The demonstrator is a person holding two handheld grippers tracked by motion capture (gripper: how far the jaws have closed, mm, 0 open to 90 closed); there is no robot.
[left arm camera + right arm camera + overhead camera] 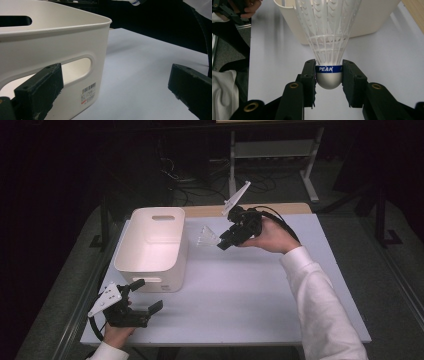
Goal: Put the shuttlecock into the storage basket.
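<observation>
A white shuttlecock [328, 37] with a blue band and a rounded grey-white base is clamped at that base between the jaws of my right gripper [328, 75]. In the high view the shuttlecock [207, 236] is held above the table, its skirt pointing left toward the white plastic bin [152, 247], and the right gripper [223, 241] sits just right of the bin. My left gripper [147, 296] rests near the table's front left corner, jaws wide apart with nothing between them, just in front of the bin's near wall [50, 50].
The white table [250, 290] carries the bin at its left. A wooden strip [285, 209] runs along the far edge. A white frame [272, 150] and cables stand on the dark floor beyond. The bin's near wall has a handle slot [76, 67] and a barcode label [88, 94].
</observation>
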